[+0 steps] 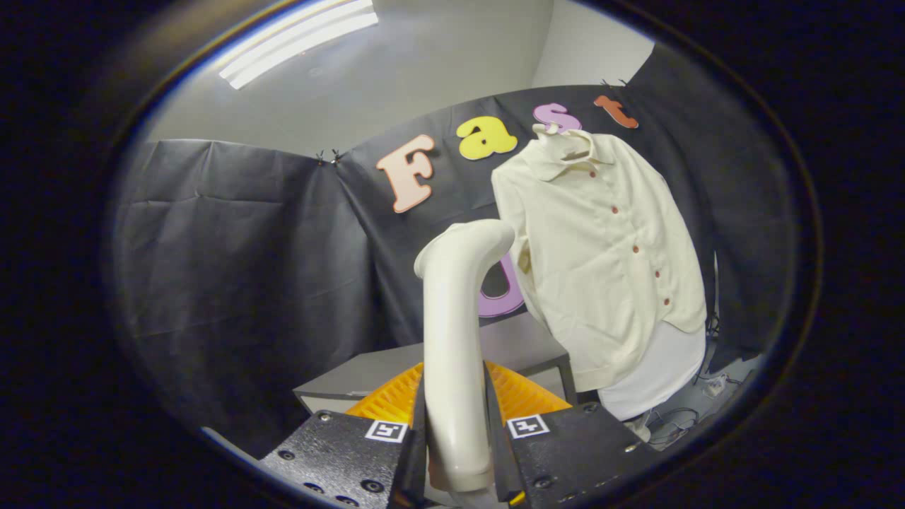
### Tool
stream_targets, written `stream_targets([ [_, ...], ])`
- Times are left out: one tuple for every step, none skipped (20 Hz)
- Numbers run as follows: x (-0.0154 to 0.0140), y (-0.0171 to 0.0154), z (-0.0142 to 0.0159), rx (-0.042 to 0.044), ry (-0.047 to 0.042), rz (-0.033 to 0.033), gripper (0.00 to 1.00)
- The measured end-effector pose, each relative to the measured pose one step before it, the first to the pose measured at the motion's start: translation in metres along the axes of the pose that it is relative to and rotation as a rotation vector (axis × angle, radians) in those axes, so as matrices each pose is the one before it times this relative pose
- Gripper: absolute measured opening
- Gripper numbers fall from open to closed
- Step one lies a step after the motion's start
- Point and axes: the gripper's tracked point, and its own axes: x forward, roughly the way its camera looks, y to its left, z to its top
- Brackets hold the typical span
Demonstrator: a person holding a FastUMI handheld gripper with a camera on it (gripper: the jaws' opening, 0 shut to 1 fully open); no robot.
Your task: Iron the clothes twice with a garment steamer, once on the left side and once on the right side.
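Note:
A cream garment steamer stands upright between my fingers, its curved head pointing toward the shirt. My gripper is shut on the steamer's handle, both fingers pressing its sides. Beyond the fingers and to the right, a cream button-up shirt with small red buttons hangs on a hanger in front of the black cloth wall. The steamer head sits close to the shirt's left edge, apart from it as far as I can tell. A white garment shows under the shirt's hem.
A grey table stands just ahead of the fingers, below the shirt. Cables and a power strip lie on the floor to the right of the shirt. Black cloth walls close off the left and the back.

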Motion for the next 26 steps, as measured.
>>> stream_targets([
  [-0.00304, 0.01255, 0.00272, -0.03382, -0.01439, 0.00388, 0.37],
  [-0.00026, 0.01119, 0.00246, -0.03849, -0.00996, -0.00061, 0.37],
  [-0.00067, 0.00998, 0.00467, -0.03051, -0.01105, -0.00826, 0.37],
  [-0.00012, 0.00884, 0.00243, -0.02396, -0.01389, -0.00442, 0.37],
  [-0.00122, 0.00819, 0.00271, -0.01254, -0.00835, -0.00176, 0.37],
  [-0.0016, 0.00724, 0.00239, -0.01312, -0.01257, -0.00204, 0.37],
  [-0.002, 0.0069, 0.00201, -0.00949, -0.00908, -0.00217, 0.37],
  [-0.0012, 0.00606, 0.00099, -0.00938, -0.00728, -0.00091, 0.37],
  [-0.00051, 0.00551, 0.00156, -0.01376, -0.00522, 0.00081, 0.37],
  [-0.00203, 0.00511, 0.0001, -0.00115, -0.00463, -0.00018, 0.37],
  [-0.00229, 0.00465, 0.00158, 0.0071, -0.00557, -0.00057, 0.37],
  [0.00013, 0.0048, 0.0042, -0.00353, -0.01891, 0.00338, 0.37],
  [-0.00058, 0.00127, 0.00273, -0.01309, -0.01099, -0.00236, 0.37],
  [-0.00174, 0.00007, 0.00197, -0.00686, -0.00248, -0.0077, 0.37],
  [0.00028, 0.00027, -0.00171, 0.00171, -0.00335, -0.00159, 0.37],
  [0.00042, 0.00172, -0.0039, 0.00332, 0.01259, 0.00268, 0.37],
  [0.0005, 0.00048, -0.00098, 0.00449, 0.00712, -0.00094, 0.37],
  [0.00008, -0.00308, -0.00069, 0.00514, -0.00115, -0.00869, 0.37],
  [0.0007, -0.00301, 0.00127, -0.0036, -0.00325, -0.00656, 0.37],
  [0.00021, -0.00072, 0.00005, -0.00213, -0.00212, -0.00245, 0.37],
  [-0.00002, -0.00145, -0.00171, 0.00169, 0.00425, -0.0032, 0.37],
  [0.00104, -0.00093, -0.00239, 0.00197, 0.00442, -0.00027, 0.37],
  [-0.00033, -0.00072, -0.00225, 0.00372, 0.00475, -0.00027, 0.37],
  [-0.00057, -0.0005, 0.00039, 0.00255, 0.00261, -0.00129, 0.37],
  [-0.00118, -0.00078, -0.00219, 0.00155, 0.00485, -0.00184, 0.37],
  [0.00075, -0.00059, -0.00027, 0.00342, -0.00169, 0.0008, 0.37],
])
